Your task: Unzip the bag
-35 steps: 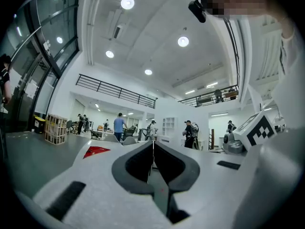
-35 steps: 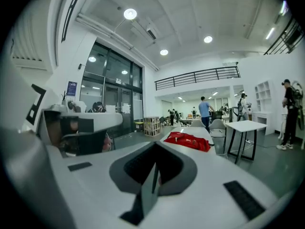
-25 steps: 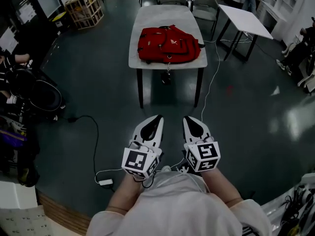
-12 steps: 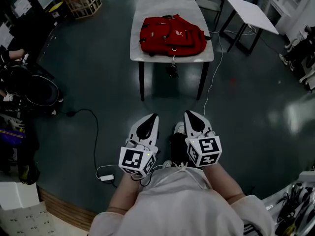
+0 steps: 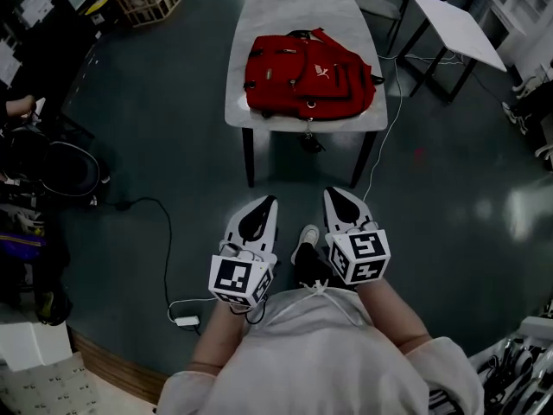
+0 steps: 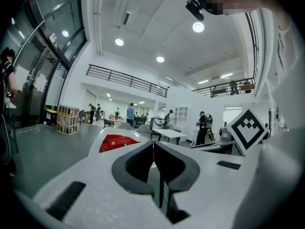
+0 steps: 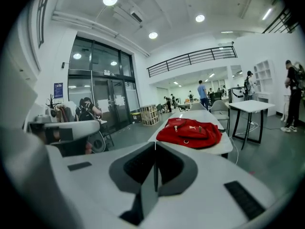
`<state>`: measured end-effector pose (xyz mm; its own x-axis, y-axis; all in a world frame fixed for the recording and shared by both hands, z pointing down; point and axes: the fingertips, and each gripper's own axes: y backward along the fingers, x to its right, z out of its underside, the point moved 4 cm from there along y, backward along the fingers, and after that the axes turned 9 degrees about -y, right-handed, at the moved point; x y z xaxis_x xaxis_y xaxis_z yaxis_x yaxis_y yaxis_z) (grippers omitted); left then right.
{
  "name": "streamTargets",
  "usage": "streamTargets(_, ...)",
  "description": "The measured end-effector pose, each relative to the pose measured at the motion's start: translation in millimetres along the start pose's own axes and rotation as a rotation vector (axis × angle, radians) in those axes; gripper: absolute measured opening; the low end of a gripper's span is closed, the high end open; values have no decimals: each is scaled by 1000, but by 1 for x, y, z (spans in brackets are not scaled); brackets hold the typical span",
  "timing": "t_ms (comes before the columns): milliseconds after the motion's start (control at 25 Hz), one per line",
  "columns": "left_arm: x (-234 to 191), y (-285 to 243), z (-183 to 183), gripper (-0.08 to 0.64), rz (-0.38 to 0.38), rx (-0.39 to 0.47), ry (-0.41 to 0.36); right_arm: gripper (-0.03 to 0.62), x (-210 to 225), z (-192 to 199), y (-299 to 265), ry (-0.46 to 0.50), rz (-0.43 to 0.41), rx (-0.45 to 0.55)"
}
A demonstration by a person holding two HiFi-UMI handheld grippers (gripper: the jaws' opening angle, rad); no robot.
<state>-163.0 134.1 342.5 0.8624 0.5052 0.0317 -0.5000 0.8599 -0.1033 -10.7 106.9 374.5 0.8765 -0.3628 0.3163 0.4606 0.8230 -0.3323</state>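
With the left claw [image 5: 268,202] and right claw [image 5: 333,194] both closed on nothing and the red backpack [image 5: 307,80] well ahead of them on the worktop [image 5: 294,7], a likely slip is tugging its zip unbraced, dragging it toward the near edge.

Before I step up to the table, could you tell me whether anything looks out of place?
Mostly tidy: the red backpack lies flat on the table, but one strap dangles over the near edge, and a white cable trails across the floor beside the table.
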Motion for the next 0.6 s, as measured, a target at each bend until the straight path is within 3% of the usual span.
streamTargets(320, -46, -124, 2, 20, -2, -39, -1, 28, 71, -47, -93, -30, -11, -23)
streamTargets(600, -64, -193, 20, 20, -6, -100, 24, 28, 116, -61, -151, -18, -15, -87)
